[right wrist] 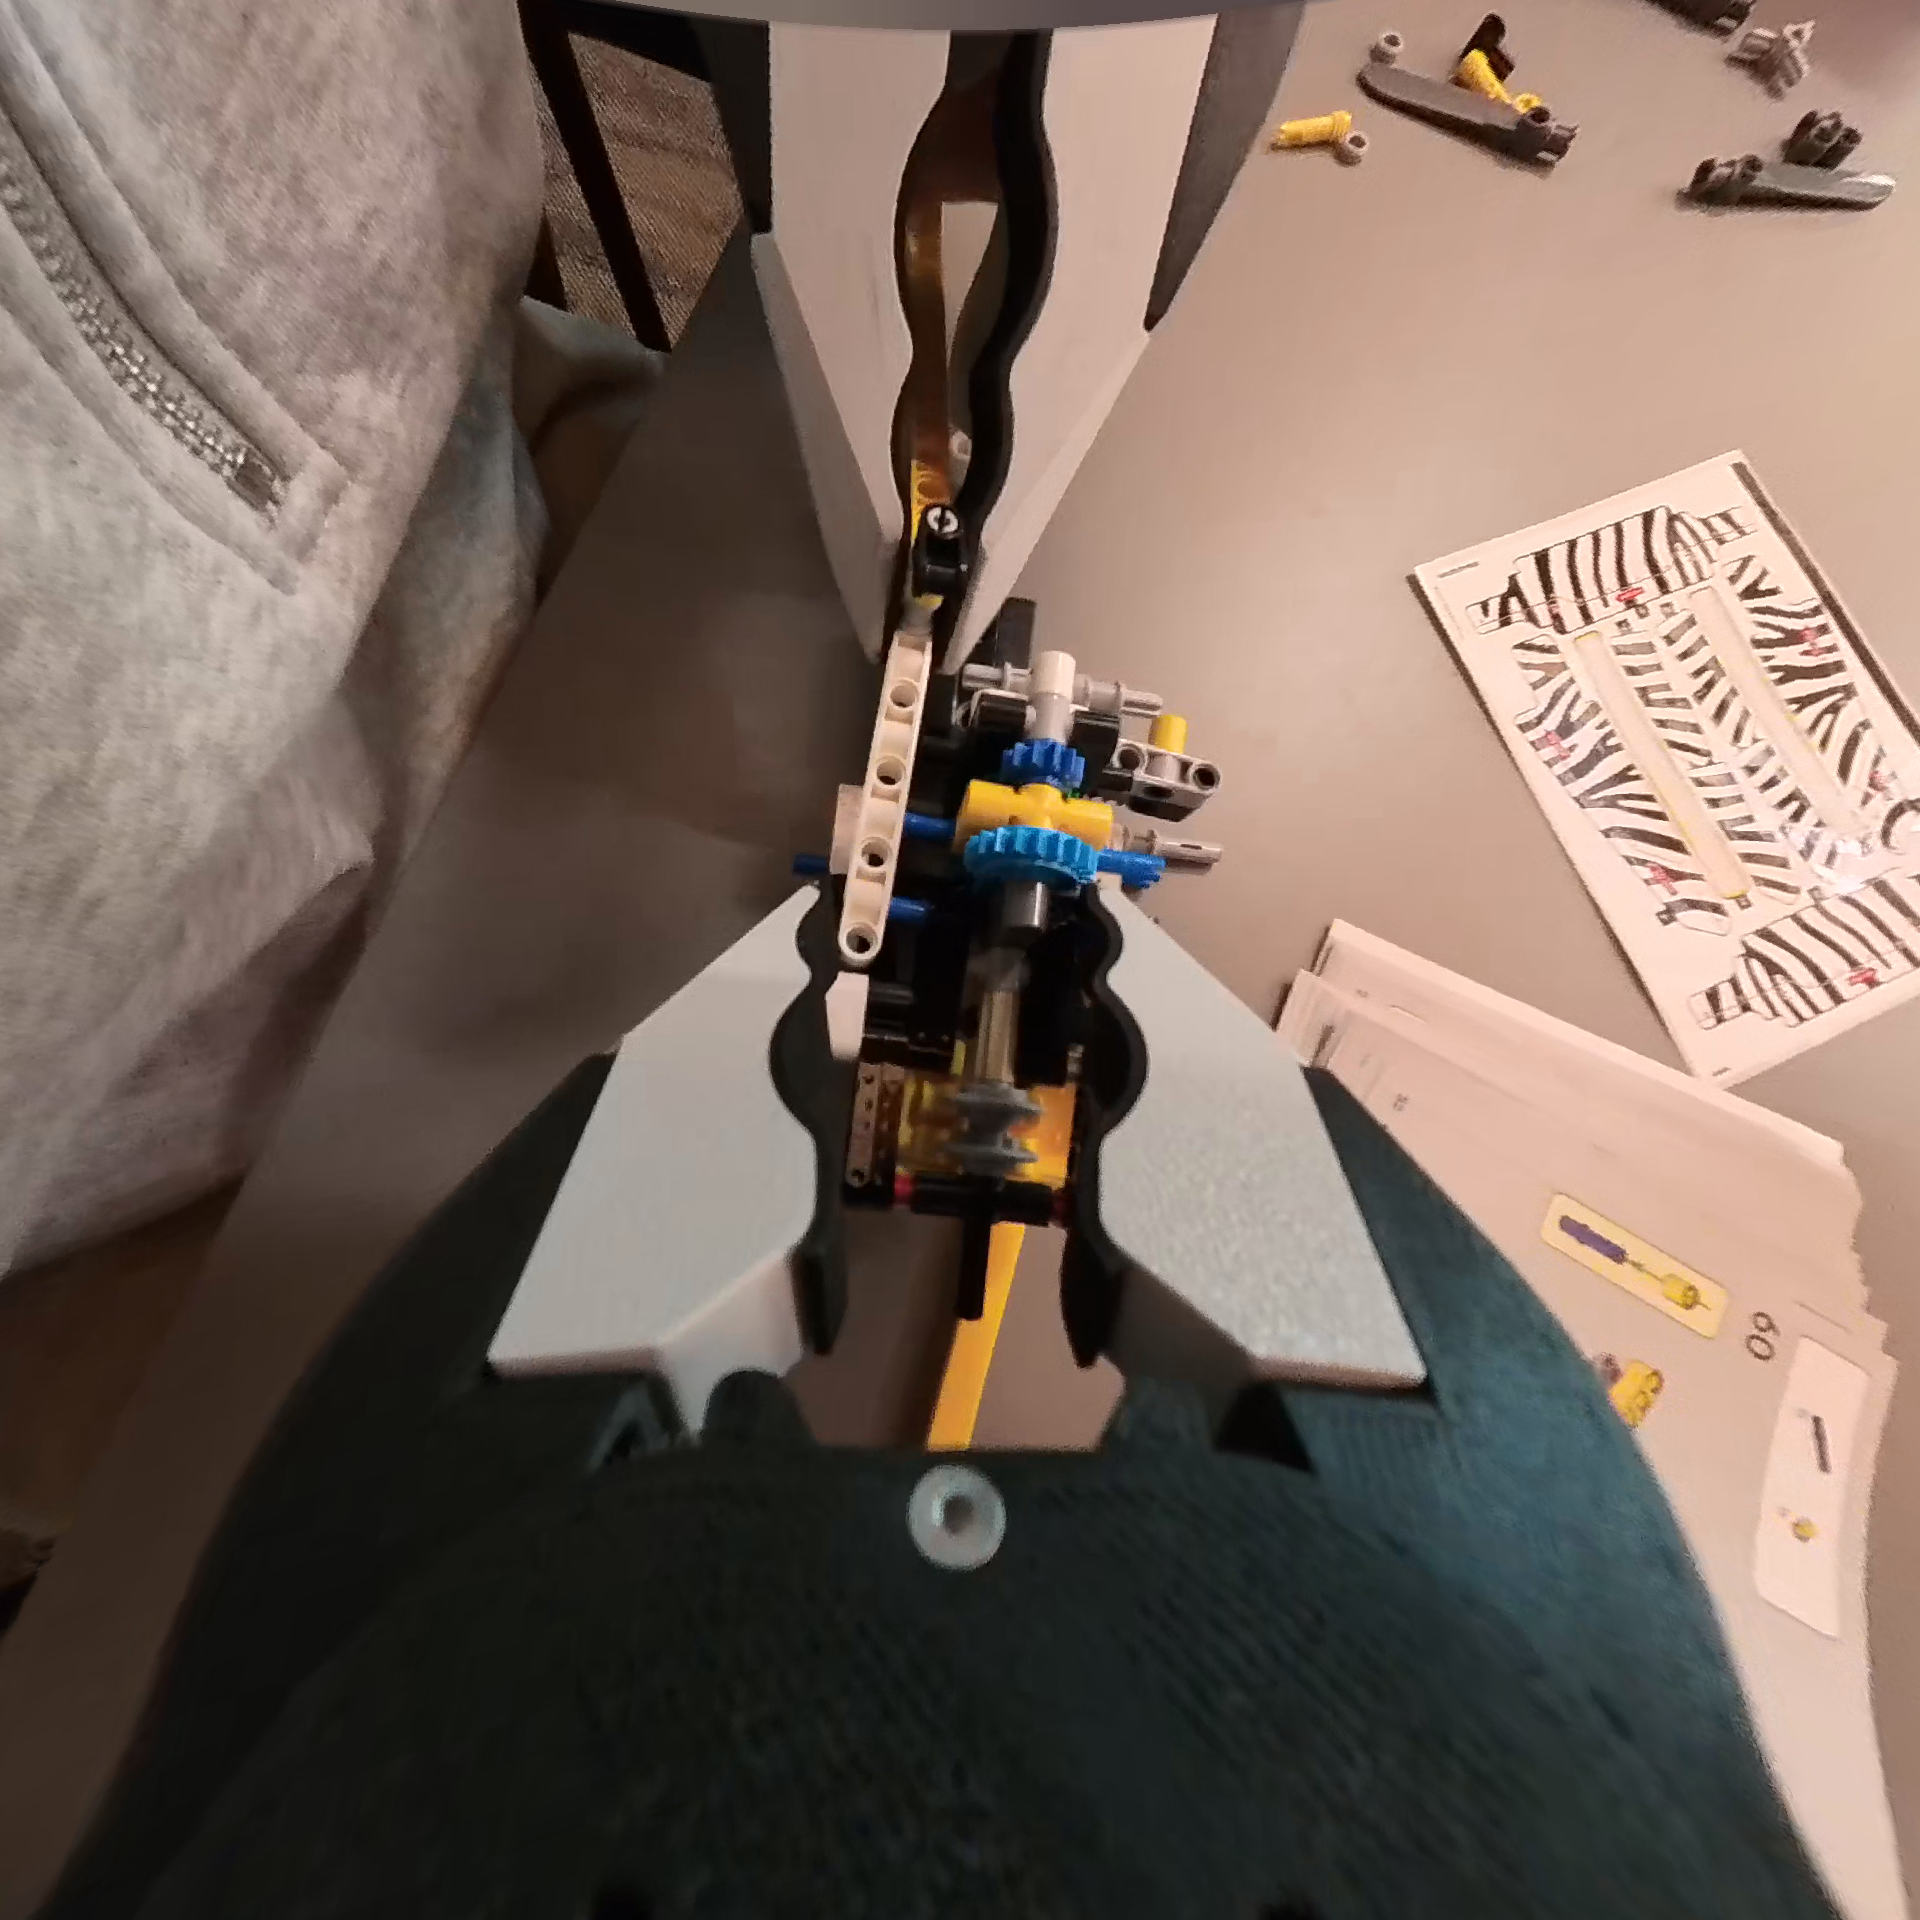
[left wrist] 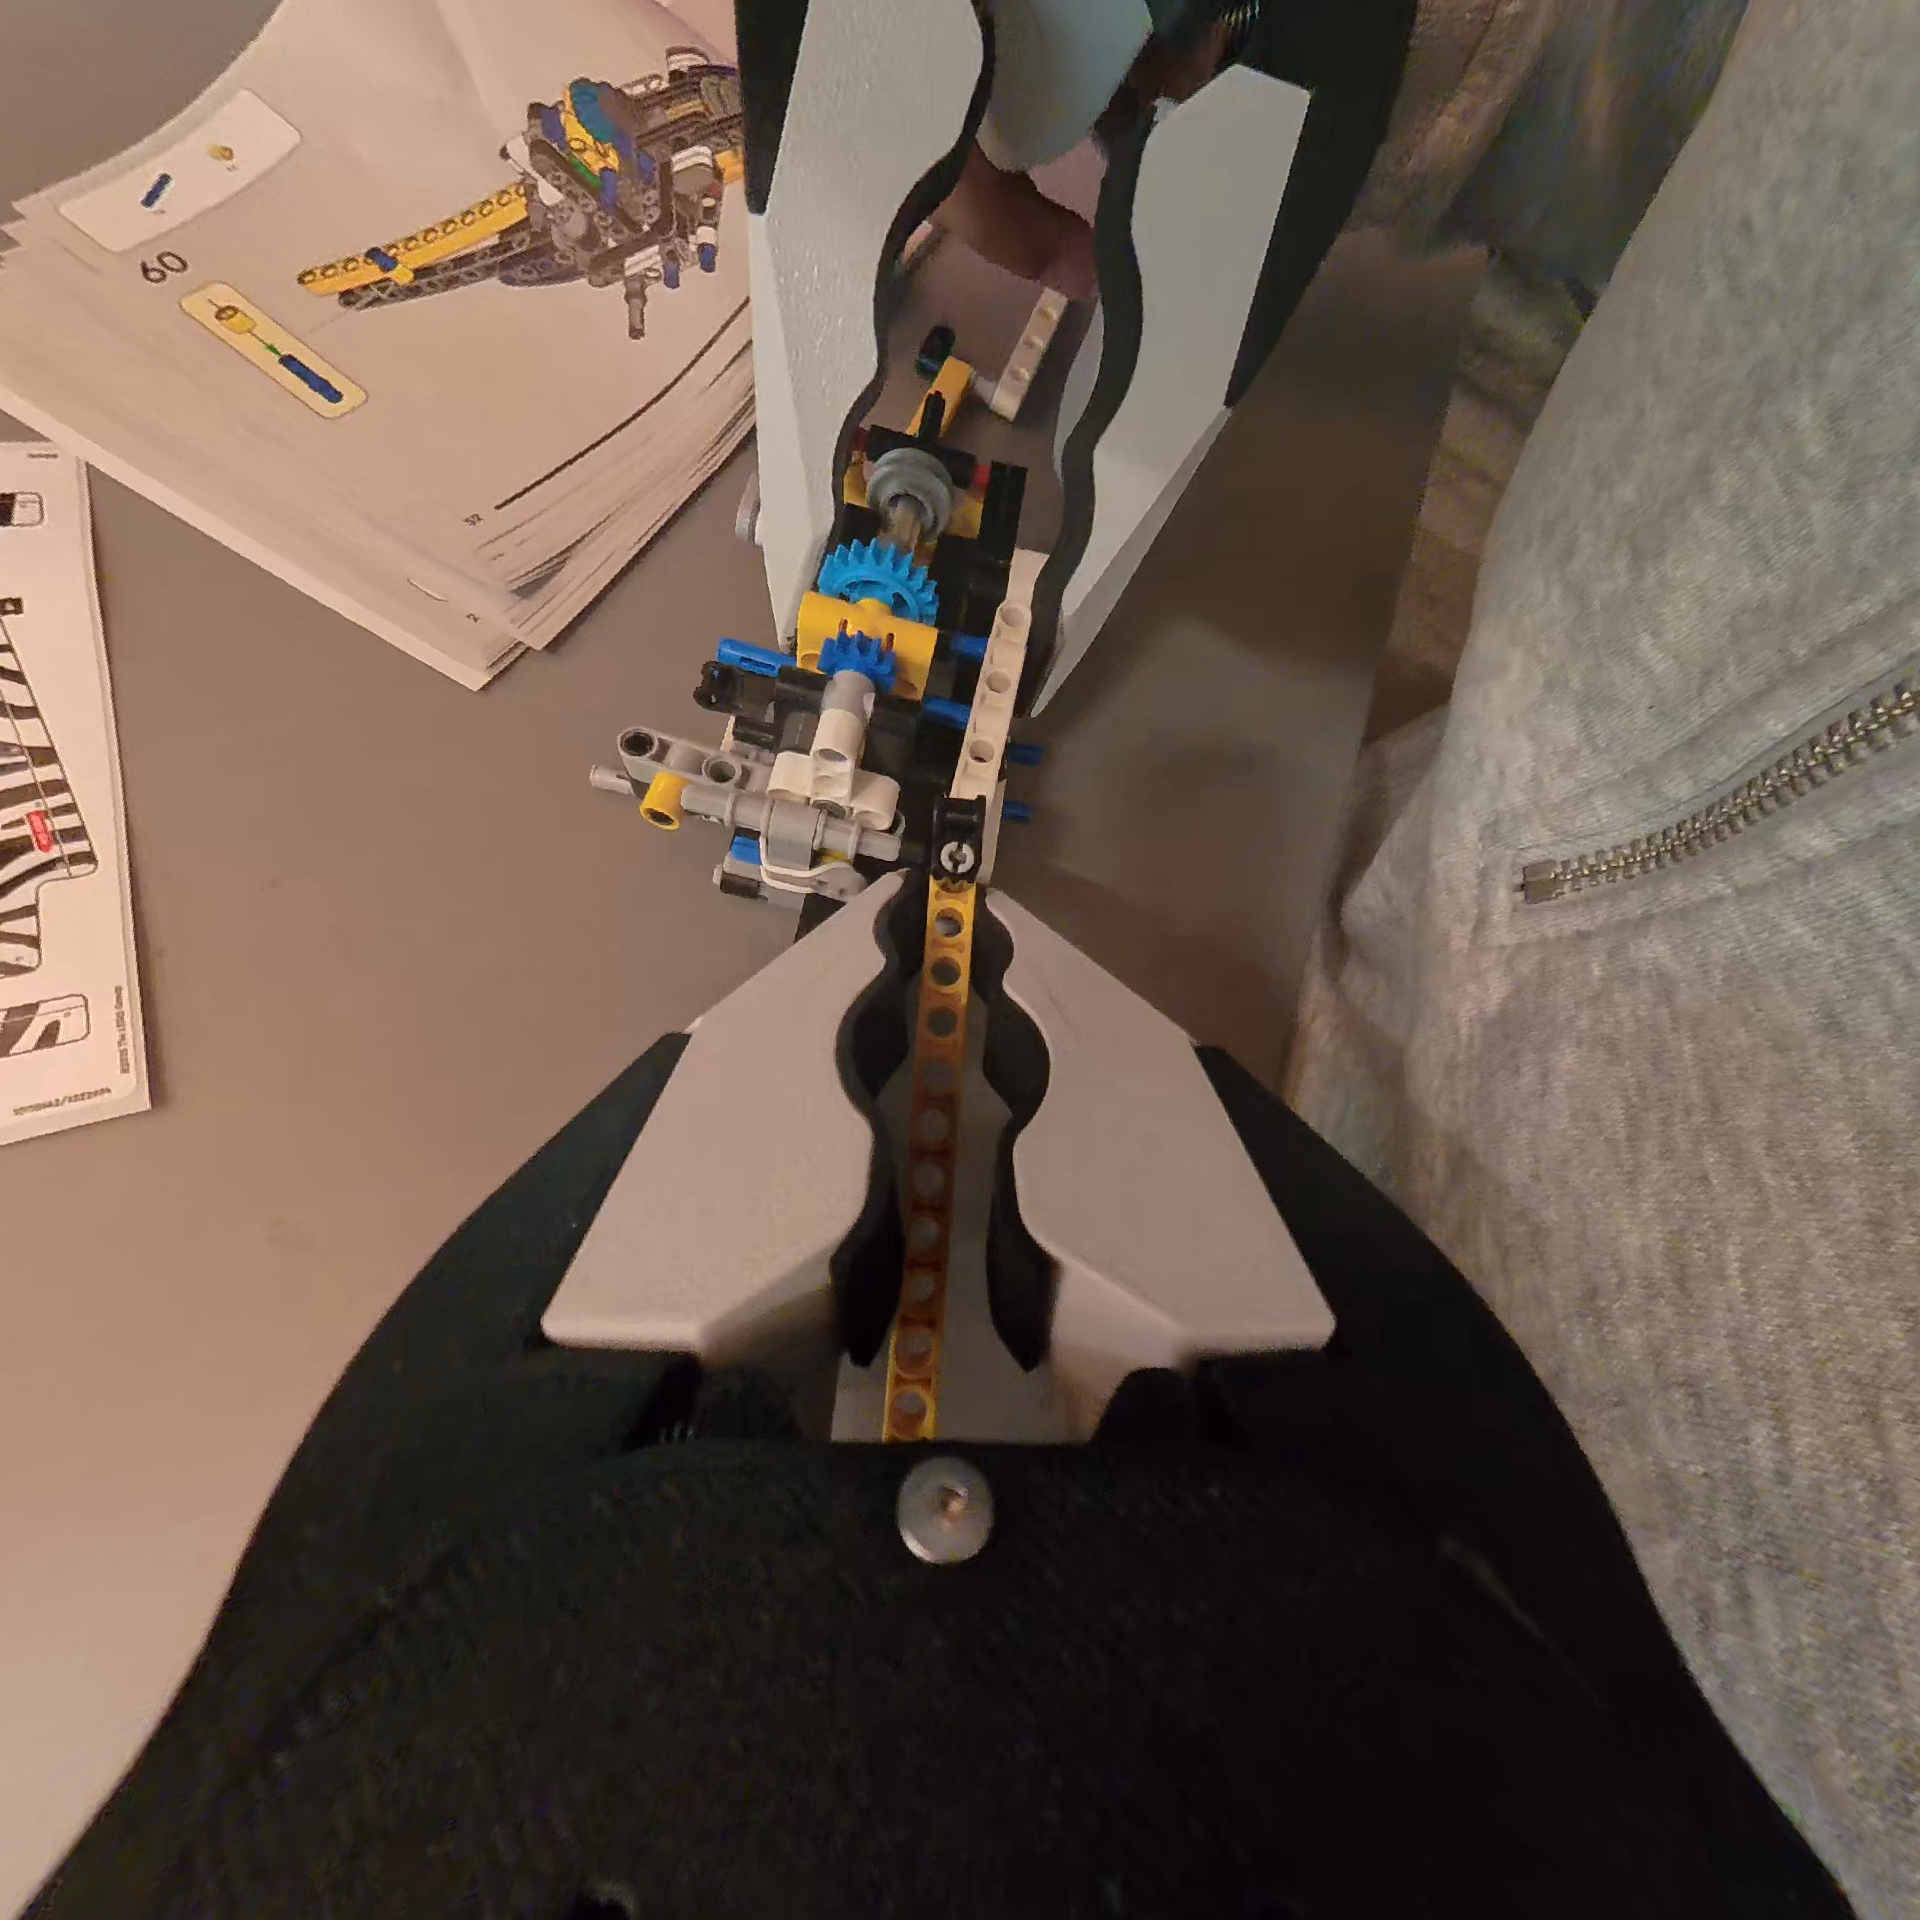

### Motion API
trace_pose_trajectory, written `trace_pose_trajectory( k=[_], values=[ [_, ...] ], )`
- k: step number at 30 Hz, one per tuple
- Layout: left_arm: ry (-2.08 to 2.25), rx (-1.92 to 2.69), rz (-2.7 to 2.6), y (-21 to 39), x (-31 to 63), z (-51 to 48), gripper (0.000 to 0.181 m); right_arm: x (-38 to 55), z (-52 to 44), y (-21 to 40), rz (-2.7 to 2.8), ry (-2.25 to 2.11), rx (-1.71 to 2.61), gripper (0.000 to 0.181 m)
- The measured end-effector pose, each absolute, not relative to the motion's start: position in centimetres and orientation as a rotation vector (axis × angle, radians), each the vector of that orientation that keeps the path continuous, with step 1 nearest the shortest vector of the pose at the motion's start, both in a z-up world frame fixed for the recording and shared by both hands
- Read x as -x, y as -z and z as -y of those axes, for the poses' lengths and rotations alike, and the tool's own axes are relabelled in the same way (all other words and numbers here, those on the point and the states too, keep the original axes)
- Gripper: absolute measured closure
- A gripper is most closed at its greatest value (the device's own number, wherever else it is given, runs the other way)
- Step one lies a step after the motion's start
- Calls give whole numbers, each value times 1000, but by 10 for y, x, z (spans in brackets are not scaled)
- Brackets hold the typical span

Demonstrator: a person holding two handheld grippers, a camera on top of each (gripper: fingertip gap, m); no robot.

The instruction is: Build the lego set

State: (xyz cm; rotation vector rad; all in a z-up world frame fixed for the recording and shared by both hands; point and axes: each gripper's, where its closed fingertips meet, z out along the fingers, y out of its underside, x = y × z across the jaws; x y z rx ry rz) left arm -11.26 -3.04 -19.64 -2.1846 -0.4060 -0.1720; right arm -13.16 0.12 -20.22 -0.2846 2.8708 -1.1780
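Observation:
A partly built lego model [left wrist: 883, 665] of black, yellow and grey parts, with blue gears [left wrist: 878, 587] and a white beam [left wrist: 992, 686] along one side, is held above the grey table between both grippers. My left gripper [left wrist: 940, 894] is shut on the long yellow beam [left wrist: 935, 1091] that sticks out of the model. My right gripper [right wrist: 961, 904] is shut on the model's black and yellow body [right wrist: 966, 1091]. The two grippers face each other, tips close together. In the right wrist view, the left gripper [right wrist: 925, 623] comes in from the top.
An open instruction booklet [left wrist: 395, 343] lies on the table [left wrist: 312, 831], with a zebra-striped sticker sheet [right wrist: 1704, 748] beside it. Several loose dark and yellow parts [right wrist: 1475, 94] lie at the far right. A person in a grey zip top [left wrist: 1662, 935] sits at the table's edge.

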Motion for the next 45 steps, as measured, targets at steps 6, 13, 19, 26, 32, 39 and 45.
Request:
trace_pose_trajectory(
  k=[6, 13, 19, 26, 32, 39, 45],
  values=[
    [154, 2226, 460, 197, 109, 28, 177, 131, -3, 205, -2904, 1130, 298, 138],
    [212, 2306, 469, 197, 109, 30, 177, 132, -3, 206, -2905, 1071, 284, 139],
    [250, 2338, 415, 195, 113, 30, 178, 134, -4, 206, -2929, 1011, 231, 140],
    [251, 2316, 476, 199, 117, 35, 156, 130, 2, 201, -2935, 1203, 172, 117],
    [33, 2265, 423, 174, 119, 31, 113, 130, -10, 161, -2777, 1573, -232, 95],
    [-148, 2381, 165, 173, 123, -10, 98, 127, -31, 182, -2849, 1658, -547, 94],
    [-100, 2552, 39, 195, 137, -24, 105, 130, -34, 184, -2965, 1689, -469, 95]
  ],
)
